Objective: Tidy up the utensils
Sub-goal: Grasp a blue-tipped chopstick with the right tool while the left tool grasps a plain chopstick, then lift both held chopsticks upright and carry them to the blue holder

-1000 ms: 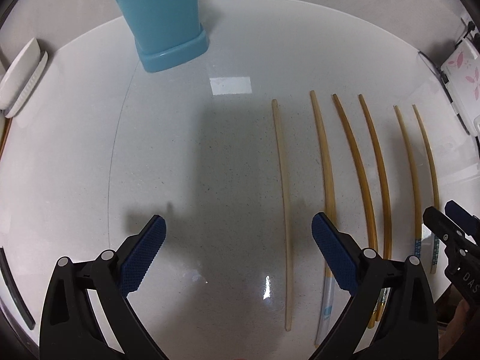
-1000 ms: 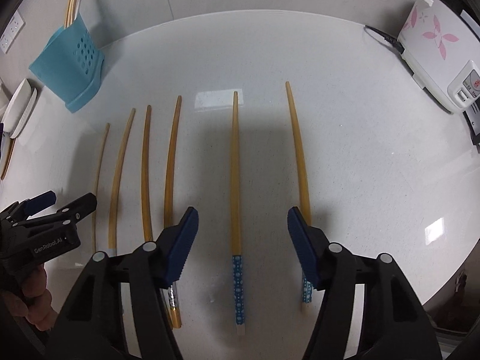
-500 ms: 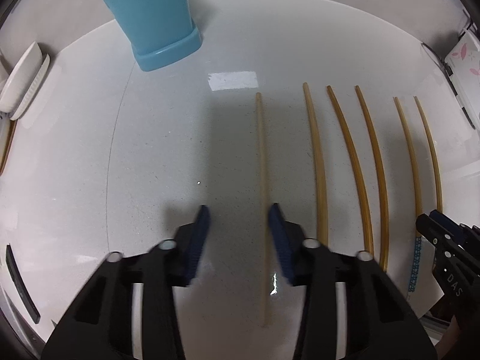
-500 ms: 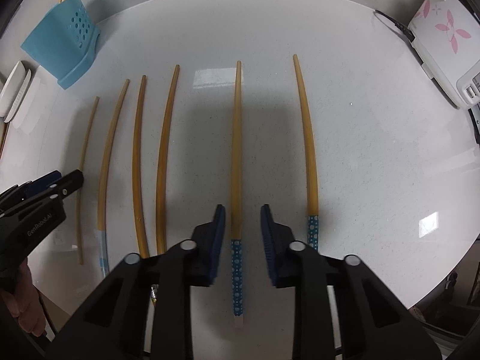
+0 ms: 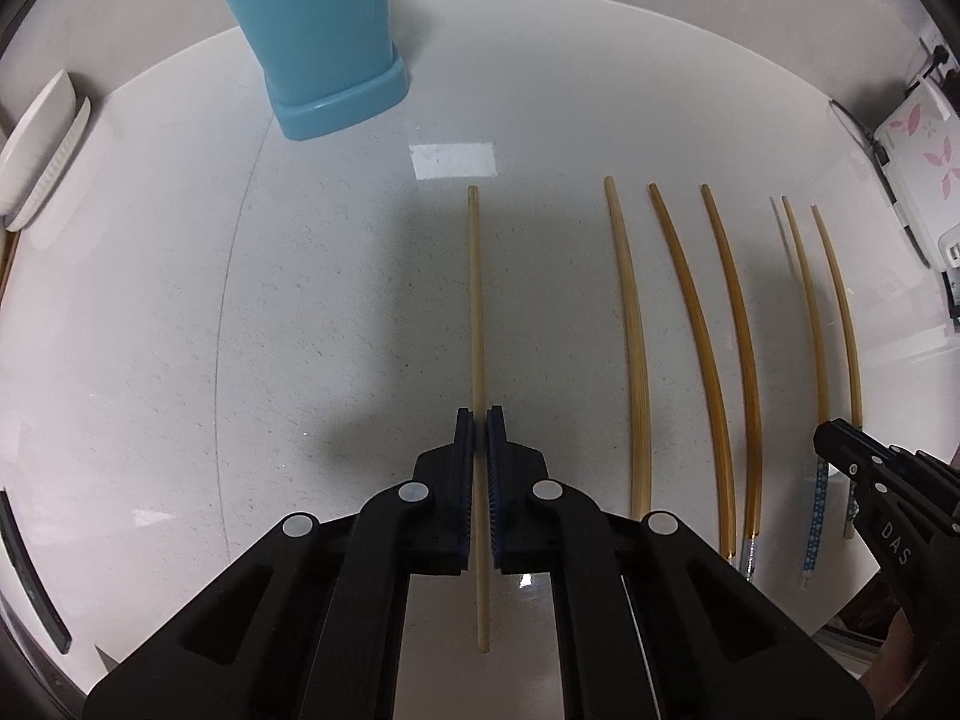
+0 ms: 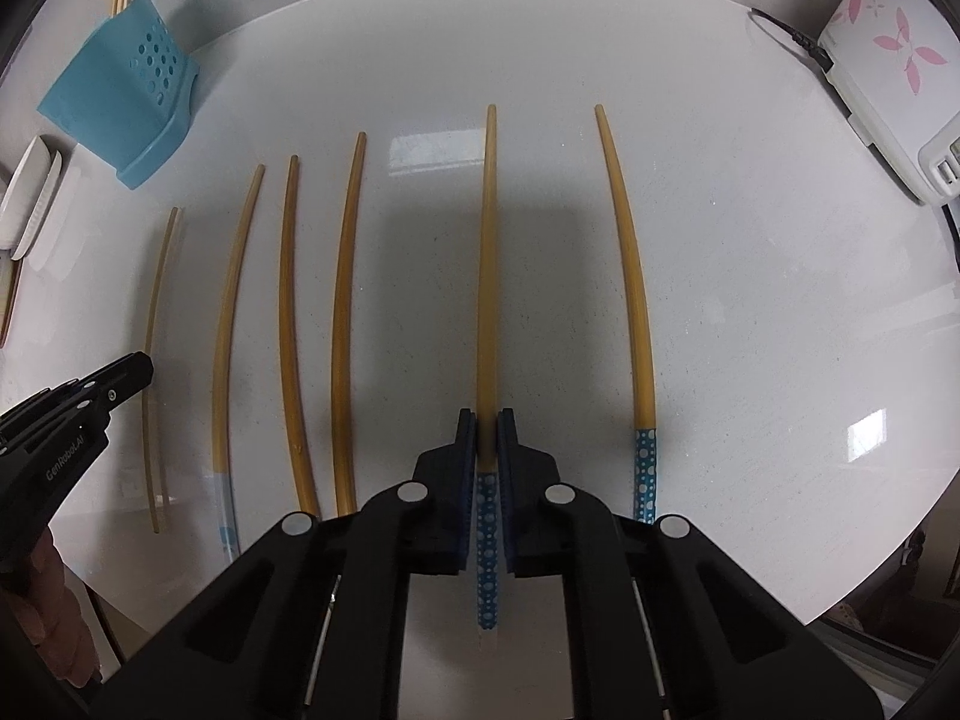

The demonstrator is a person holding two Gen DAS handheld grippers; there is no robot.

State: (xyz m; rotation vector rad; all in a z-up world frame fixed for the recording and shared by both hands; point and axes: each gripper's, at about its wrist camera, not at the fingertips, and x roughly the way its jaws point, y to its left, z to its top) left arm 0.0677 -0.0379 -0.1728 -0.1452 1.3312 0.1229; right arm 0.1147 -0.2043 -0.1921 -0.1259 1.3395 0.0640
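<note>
Several chopsticks lie side by side on the white round table (image 5: 180, 330). My left gripper (image 5: 479, 420) is shut on the leftmost one, a pale plain chopstick (image 5: 475, 300), gripping it near its near end. My right gripper (image 6: 487, 420) is shut on a darker chopstick with a blue dotted handle (image 6: 489, 276). A matching blue-handled chopstick (image 6: 630, 300) lies to its right. A blue utensil holder (image 5: 318, 30) stands at the table's back left; in the right wrist view the holder (image 6: 120, 102) has chopsticks in it.
Three more chopsticks (image 6: 288, 312) lie between the two held ones. A white appliance with pink flowers (image 6: 888, 66) stands at the back right with its cord. White dishes (image 5: 36, 144) sit at the left edge.
Both grippers went from wide open to shut, each closing on a chopstick. Both moved sideways to centre over their chopsticks.
</note>
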